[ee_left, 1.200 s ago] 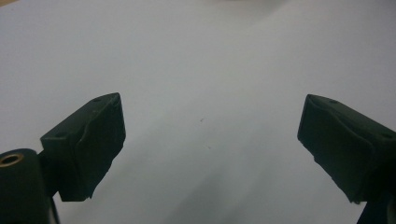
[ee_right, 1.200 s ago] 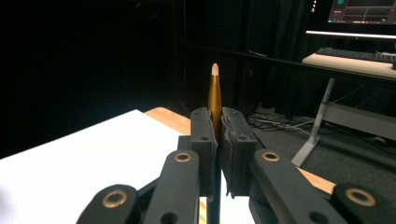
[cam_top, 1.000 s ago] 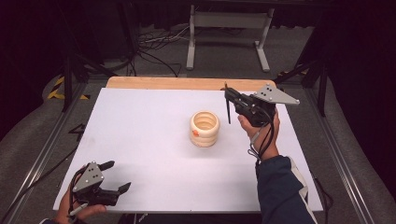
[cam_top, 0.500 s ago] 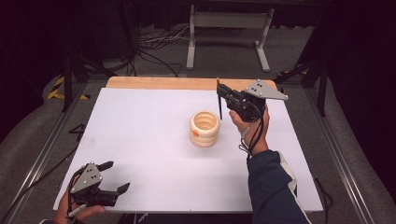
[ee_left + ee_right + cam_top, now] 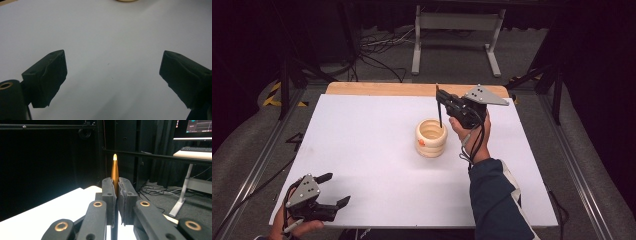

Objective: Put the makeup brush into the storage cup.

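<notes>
Legible text, labels, brands, numbers, signs: none.

- Monitor [image 5: 193, 128], upper right of the right gripper view, above and behind the desk with the keyboard [image 5: 197, 149]: lit screen with coloured patches; any characters too small and blurred to read.
- Wooden ring holder [image 5: 431, 137], middle of the white table [image 5: 362, 150] in the high view: small orange marks on its outer wall, facing the table's near edge; not readable as letters or figures.
- Yellow-and-black hazard striping [image 5: 277, 95] on the floor, left of the table's far left corner: a pattern only, no wording.
</notes>
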Demonstrator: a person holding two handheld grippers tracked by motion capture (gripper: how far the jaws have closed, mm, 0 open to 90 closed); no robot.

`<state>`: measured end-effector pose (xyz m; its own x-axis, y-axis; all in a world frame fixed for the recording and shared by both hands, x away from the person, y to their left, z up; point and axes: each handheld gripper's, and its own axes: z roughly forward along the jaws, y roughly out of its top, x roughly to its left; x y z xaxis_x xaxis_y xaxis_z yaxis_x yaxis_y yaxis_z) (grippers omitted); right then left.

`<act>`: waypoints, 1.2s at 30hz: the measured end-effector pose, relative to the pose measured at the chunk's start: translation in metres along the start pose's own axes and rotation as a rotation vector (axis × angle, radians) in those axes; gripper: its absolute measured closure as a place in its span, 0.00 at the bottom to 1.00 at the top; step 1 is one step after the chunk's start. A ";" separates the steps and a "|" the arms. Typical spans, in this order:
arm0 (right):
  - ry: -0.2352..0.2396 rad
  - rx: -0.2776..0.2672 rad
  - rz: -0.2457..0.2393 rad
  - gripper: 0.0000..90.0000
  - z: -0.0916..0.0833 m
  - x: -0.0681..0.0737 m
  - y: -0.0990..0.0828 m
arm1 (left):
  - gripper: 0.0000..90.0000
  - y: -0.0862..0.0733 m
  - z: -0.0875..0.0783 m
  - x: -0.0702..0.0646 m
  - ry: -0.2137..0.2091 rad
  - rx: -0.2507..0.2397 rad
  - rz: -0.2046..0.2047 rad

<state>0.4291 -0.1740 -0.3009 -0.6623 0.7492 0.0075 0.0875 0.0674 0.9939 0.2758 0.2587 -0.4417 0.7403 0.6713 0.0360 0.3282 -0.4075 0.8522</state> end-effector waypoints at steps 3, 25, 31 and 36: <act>0.007 0.004 0.012 0.94 0.005 0.001 -0.004 | 0.10 0.000 -0.001 0.000 -0.001 -0.001 -0.003; 0.010 0.049 0.024 0.94 0.024 0.000 -0.041 | 0.10 -0.001 -0.002 0.001 0.003 -0.002 -0.001; 0.016 0.062 0.019 0.94 0.026 0.000 -0.050 | 0.10 -0.001 -0.001 0.000 0.002 0.000 -0.001; 0.021 0.076 0.008 0.94 0.025 0.001 -0.056 | 0.10 -0.001 -0.002 0.000 0.005 0.001 0.001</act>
<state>0.4421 -0.1601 -0.3590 -0.6765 0.7362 0.0185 0.1488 0.1121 0.9825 0.2746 0.2607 -0.4416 0.7376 0.6741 0.0393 0.3282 -0.4088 0.8515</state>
